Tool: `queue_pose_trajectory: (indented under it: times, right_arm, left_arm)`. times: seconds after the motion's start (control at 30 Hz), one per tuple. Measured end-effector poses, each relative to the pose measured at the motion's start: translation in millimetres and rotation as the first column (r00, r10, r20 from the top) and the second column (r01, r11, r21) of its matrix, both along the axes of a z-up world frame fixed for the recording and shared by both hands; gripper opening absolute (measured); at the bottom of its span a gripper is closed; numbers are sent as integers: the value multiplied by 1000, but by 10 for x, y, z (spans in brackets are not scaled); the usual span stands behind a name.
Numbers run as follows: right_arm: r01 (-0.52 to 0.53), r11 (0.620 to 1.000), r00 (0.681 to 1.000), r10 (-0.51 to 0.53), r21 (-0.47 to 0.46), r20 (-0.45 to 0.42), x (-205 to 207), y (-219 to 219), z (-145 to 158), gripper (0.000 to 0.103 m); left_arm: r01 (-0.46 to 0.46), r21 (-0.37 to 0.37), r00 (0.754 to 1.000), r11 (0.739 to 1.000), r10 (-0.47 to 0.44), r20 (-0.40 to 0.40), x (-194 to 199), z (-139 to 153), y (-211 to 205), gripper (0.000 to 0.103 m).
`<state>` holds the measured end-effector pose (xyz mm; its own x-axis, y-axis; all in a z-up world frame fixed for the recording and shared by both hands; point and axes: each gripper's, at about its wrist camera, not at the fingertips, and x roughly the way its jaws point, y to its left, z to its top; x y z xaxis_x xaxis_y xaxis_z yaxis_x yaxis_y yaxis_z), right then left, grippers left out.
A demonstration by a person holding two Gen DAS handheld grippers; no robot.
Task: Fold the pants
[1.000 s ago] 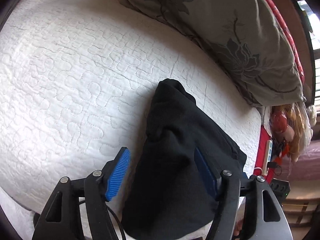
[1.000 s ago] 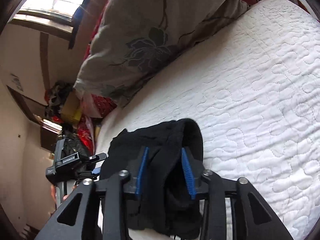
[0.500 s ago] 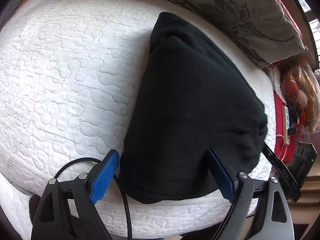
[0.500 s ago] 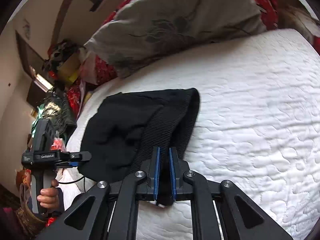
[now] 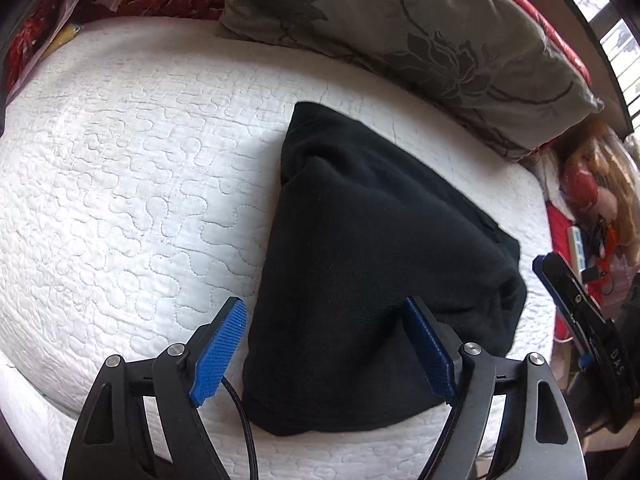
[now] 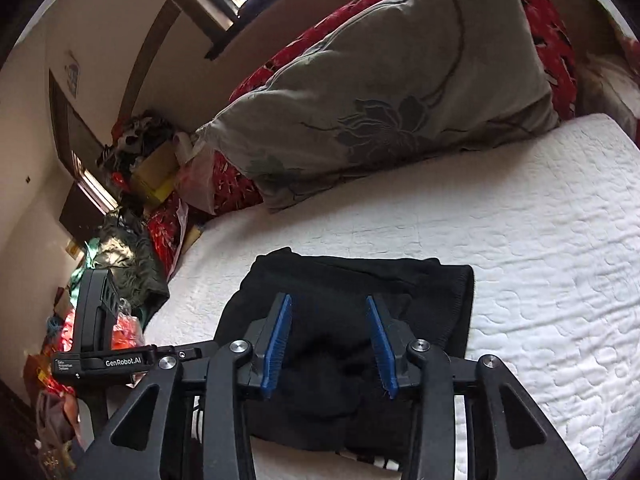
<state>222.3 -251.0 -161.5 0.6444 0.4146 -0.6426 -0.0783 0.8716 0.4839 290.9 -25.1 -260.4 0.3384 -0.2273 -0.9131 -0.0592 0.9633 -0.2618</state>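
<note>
On the bed (image 5: 120,184), covered by a white quilt, the folded black pants (image 5: 360,288) are laid near its front edge, with a grey floral pillow (image 5: 420,36) behind them. Above the pants the left gripper (image 5: 324,354) is held wide, closing, nothing clamped; the right gripper (image 6: 328,344) is opening, nothing pinched.

Both grippers are black, angular frames with silver screw heads and ribbed blue pads; the left gripper (image 5: 324,350) trails a black cable, "GenRobot.AI" printed on its side
</note>
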Motion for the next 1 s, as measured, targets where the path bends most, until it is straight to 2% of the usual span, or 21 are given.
queue_pose_trajectory:
  times: [0.03,0.07,0.1,0.13,0.17,0.2,0.27,0.33,0.4,0.47,0.63,0.77,0.9,1.0]
  right_arm:
    - [-5,1000,1000,4,-28,-6,30,75,-69,41]
    - [-14,997,999,12,-72,-33,69,144,-189,41]
    - [-34,991,996,23,-129,-89,104,191,-353,40]
    - [-54,980,990,28,-189,-135,123,229,-532,38]
    - [-62,975,992,36,-212,-124,100,238,-616,39]
    - [-58,976,995,41,-209,-88,74,230,-610,39]
    - [-46,985,994,28,-168,-110,89,191,-552,40]
    - [-23,997,993,14,-72,-115,68,83,-424,42]
    - [16,1000,995,-16,6,-103,-3,-53,-300,47]
    - [64,997,993,-58,52,-107,-78,-215,-226,66]
    - [182,978,966,-159,100,-205,-211,-579,-275,69]
    - [239,960,943,-193,149,-270,-250,-711,-372,74]
    - [231,961,935,-175,155,-310,-183,-641,-467,77]
    - [221,961,930,-157,166,-331,-97,-579,-551,78]
  left_arm:
    - [4,16,1000,1000,-4,-14,-9,-142,-74,85]
    - [5,11,1000,1000,-5,-23,-34,-253,-59,95]
    - [-2,-2,999,1000,2,-32,-32,-336,-40,100]
    - [-12,-33,999,999,10,-48,-23,-413,5,103]
    - [-23,-87,998,996,17,-67,-11,-472,69,103]
    - [-35,-134,995,990,23,-93,-2,-513,122,103]
    - [-62,-182,992,981,40,-124,-4,-529,201,102]
    - [-44,-138,996,989,32,-87,-69,-395,183,98]
    - [-17,-71,999,997,14,-37,-148,-219,140,93]
    - [7,1,1000,1000,-7,25,-228,-50,58,92]
    - [15,102,991,995,-28,134,-433,235,-13,94]
    - [9,155,989,988,-32,147,-457,320,-55,94]
    - [-38,187,992,982,14,126,-289,314,68,94]
    - [-68,100,996,993,62,67,-70,224,285,95]
